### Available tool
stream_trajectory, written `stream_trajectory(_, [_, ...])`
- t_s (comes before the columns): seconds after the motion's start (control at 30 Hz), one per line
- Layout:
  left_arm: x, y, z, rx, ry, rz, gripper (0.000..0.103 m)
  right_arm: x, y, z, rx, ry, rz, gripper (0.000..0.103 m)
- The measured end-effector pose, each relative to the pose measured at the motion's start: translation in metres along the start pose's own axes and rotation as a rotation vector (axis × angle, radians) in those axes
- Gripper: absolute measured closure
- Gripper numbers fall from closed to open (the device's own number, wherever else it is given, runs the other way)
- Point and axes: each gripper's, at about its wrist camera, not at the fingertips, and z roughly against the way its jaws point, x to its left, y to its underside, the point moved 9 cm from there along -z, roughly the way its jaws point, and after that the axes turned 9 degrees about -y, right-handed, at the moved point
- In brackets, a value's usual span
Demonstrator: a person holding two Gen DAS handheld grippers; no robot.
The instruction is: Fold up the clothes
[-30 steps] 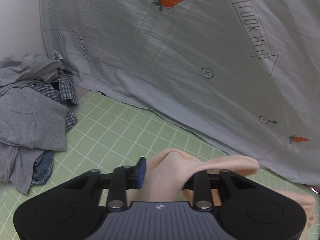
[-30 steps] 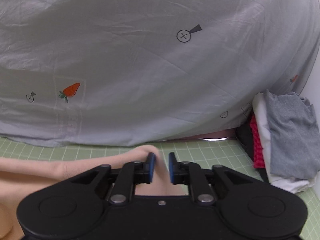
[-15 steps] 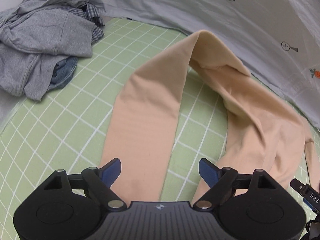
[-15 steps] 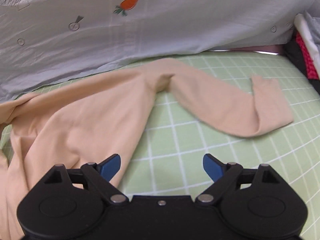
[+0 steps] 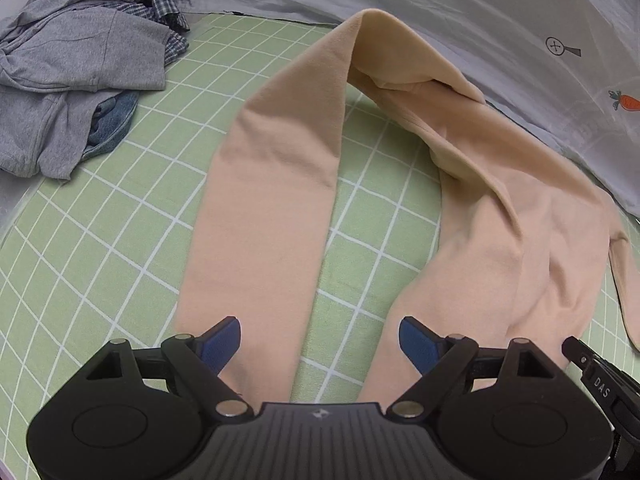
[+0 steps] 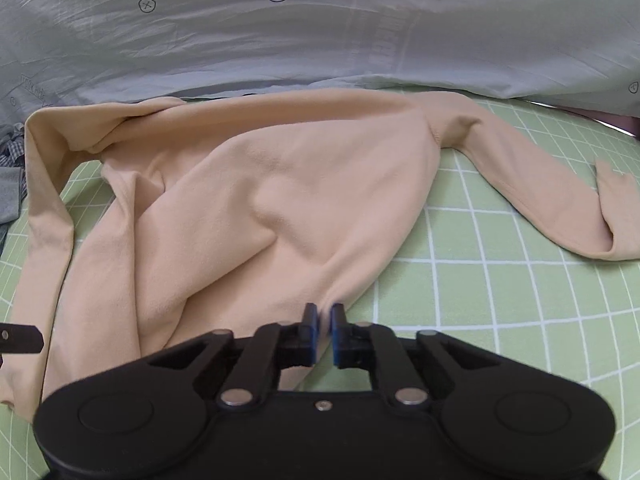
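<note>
A peach long-sleeved shirt (image 5: 276,168) lies crumpled on the green grid mat (image 5: 120,220). One sleeve runs toward my left gripper (image 5: 320,340), which is open, its blue pads apart above the sleeve's near end and touching nothing. In the right wrist view the shirt's body (image 6: 280,200) is rumpled and its other sleeve (image 6: 540,208) stretches right with the cuff folded back. My right gripper (image 6: 324,316) is shut on the shirt's near edge, and the cloth puckers toward its tips.
A grey sheet with carrot prints (image 6: 320,40) drapes along the far side of the mat (image 6: 500,300). A pile of grey, checked and denim clothes (image 5: 72,60) sits at the far left. Part of the other gripper (image 5: 600,380) shows at the lower right.
Both grippers let go of the shirt, which dropped onto the mat, and tipped down toward it. The right gripper opened wide, moved left over the body and then shut on the near edge.
</note>
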Motion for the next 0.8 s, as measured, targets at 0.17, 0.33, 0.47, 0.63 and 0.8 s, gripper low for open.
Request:
stream_trajectory(0.17, [-0.006,0.002,0.013,-0.022,0.016,-0.007,0.016,-0.027,-0.004,0.046,-0.074,0.054,0.007,0.101])
stream_trajectory(0.33, [-0.017,0.010,0.022,-0.024,0.030,-0.023,0.016,-0.063,0.000,0.089,-0.128,0.135,-0.043,0.101])
stream_trajectory(0.47, [-0.032,0.016,0.028,-0.031,0.046,-0.054,0.016,-0.089,0.012,0.098,-0.103,0.187,-0.103,0.083])
stream_trajectory(0.63, [-0.055,0.017,0.028,-0.020,0.073,-0.076,0.016,-0.112,0.030,0.103,-0.064,0.207,-0.172,0.034])
stream_trajectory(0.8, [-0.084,0.014,0.024,-0.018,0.119,-0.097,0.014,-0.122,0.044,0.098,-0.020,0.229,-0.175,0.026])
